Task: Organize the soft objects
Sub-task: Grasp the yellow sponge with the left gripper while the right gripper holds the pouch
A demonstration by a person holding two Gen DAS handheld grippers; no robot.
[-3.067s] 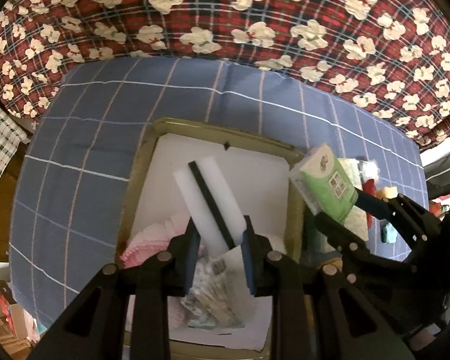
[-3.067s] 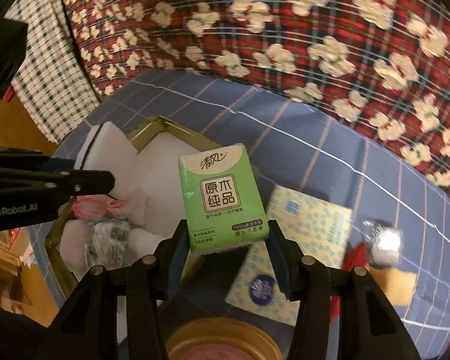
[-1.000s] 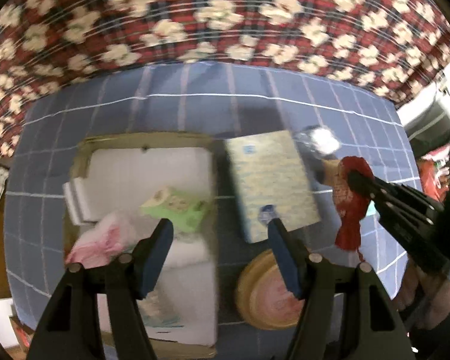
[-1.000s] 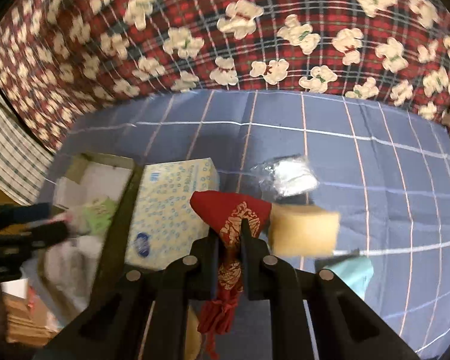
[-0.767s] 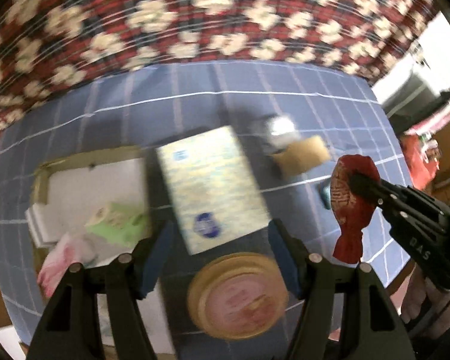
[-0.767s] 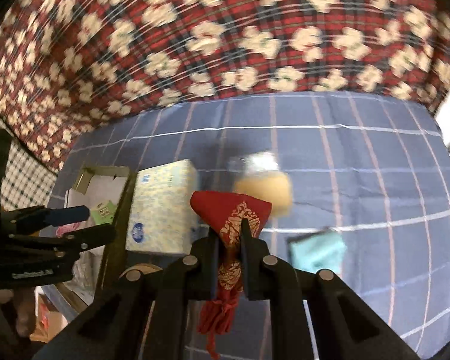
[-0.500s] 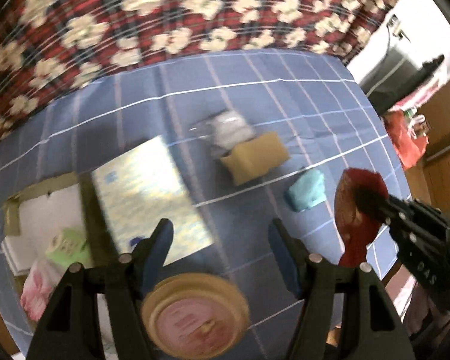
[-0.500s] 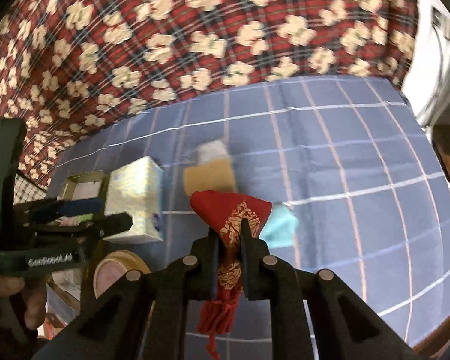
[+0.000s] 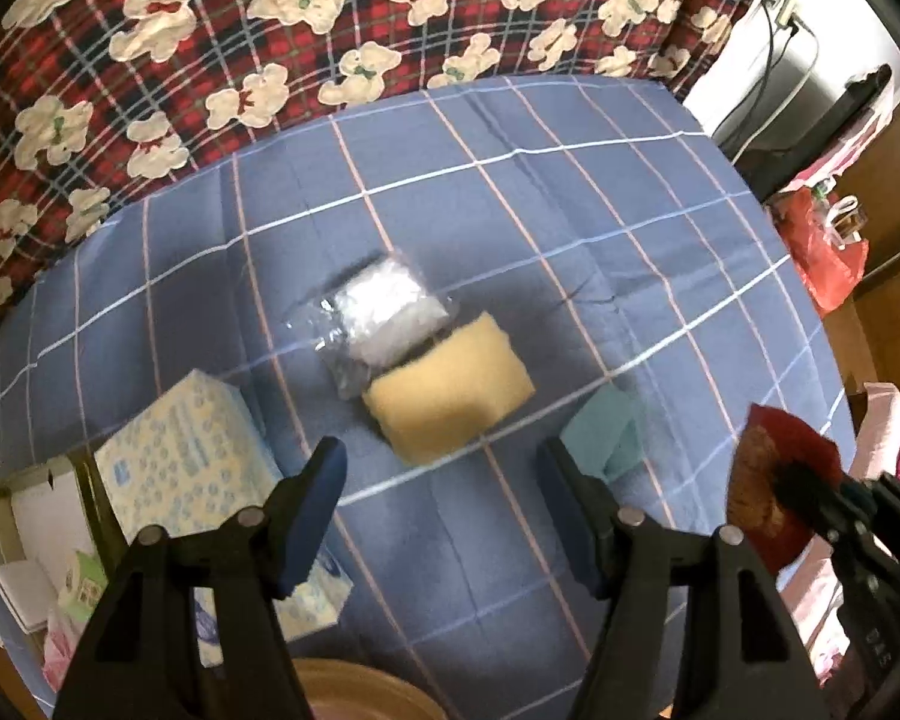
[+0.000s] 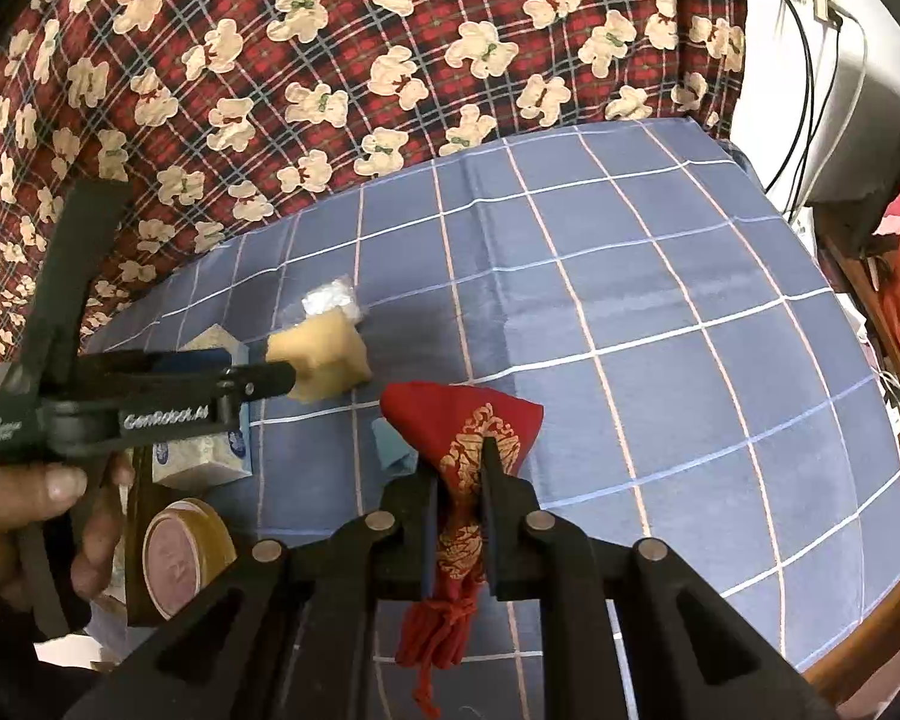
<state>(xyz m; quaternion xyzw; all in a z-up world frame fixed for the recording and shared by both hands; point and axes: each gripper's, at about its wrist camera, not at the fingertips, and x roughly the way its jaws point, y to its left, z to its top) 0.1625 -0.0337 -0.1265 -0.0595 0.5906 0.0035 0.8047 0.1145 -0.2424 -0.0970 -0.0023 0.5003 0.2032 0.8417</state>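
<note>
Nearest the right wrist camera, a red pouch (image 10: pixel 468 426) with gold print is pinched at its neck between the narrowly set fingers of the right gripper (image 10: pixel 459 468), its tassel hanging below the jaws and its bulging body hiding part of the teal cloth (image 10: pixel 390 450) that lies on the blue checked tablecloth (image 10: pixel 660 312) behind it. In the left wrist view, the left gripper (image 9: pixel 441 474) is held with its blue-padded fingers (image 9: pixel 321 504) spread wide and nothing between them, poised above the cloth. At the bottom edge of that view a round tin with a gold rim (image 9: pixel 360 690) is cut off by the gripper's frame. Just beyond the fingertips a yellow sponge (image 9: pixel 450 390) is seen, with a clear plastic packet (image 9: pixel 384 306) touching its far side. To the left a patterned tissue box (image 9: pixel 192 474) lies beside an open cardboard box (image 9: pixel 36 516), in which a green tissue pack (image 9: pixel 84 582) and something pink are partly visible. From the right wrist view the sponge is partly blocked by the left gripper's finger, which is gripped by a hand (image 10: pixel 36 510). Farthest back, a red plaid fabric with bears (image 9: pixel 270 30) is draped behind the table.
</note>
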